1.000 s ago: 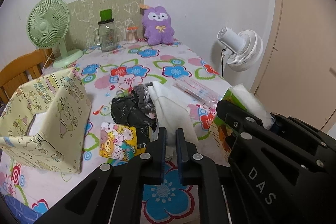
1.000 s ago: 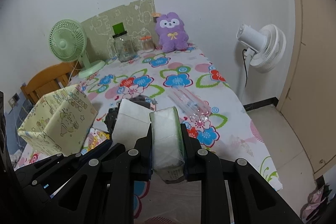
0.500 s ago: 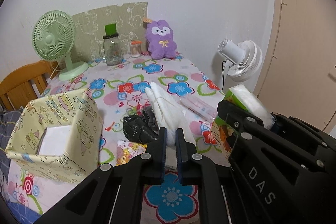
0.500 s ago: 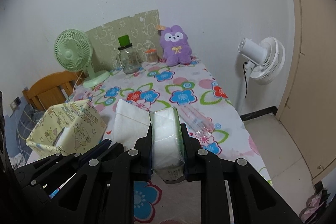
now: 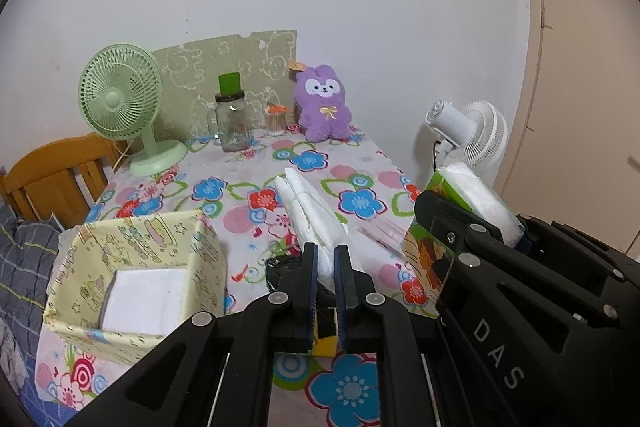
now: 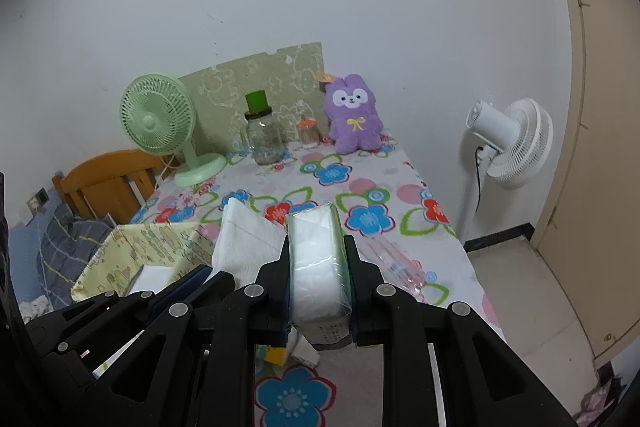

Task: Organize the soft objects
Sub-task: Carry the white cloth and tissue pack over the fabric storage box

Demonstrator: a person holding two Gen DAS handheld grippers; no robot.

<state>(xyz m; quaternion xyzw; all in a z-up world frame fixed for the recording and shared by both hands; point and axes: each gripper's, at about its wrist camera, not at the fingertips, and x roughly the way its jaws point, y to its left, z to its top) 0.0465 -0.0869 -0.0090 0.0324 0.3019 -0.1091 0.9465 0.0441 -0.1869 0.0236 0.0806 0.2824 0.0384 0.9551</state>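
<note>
The white cloth (image 5: 310, 219) stands at centre frame, pinched in the narrow left gripper (image 5: 326, 269), above the floral table (image 5: 360, 163). The tissue pack (image 6: 318, 267) is clamped in the right gripper (image 6: 318, 281); "DAS" is moulded on that gripper at lower right of the left view. A yellow box (image 5: 136, 283) sits at lower left.

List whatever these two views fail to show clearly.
- Black item on the table: left wrist view, mostly behind the left tool; identity unclear.
- Yellow storage box contents: only a white layer shows; anything beneath is hidden.
- Tissue pack label: right wrist view, print too small, partly covered by the right tool.
- Clear packet: contents unreadable in either view.
</note>
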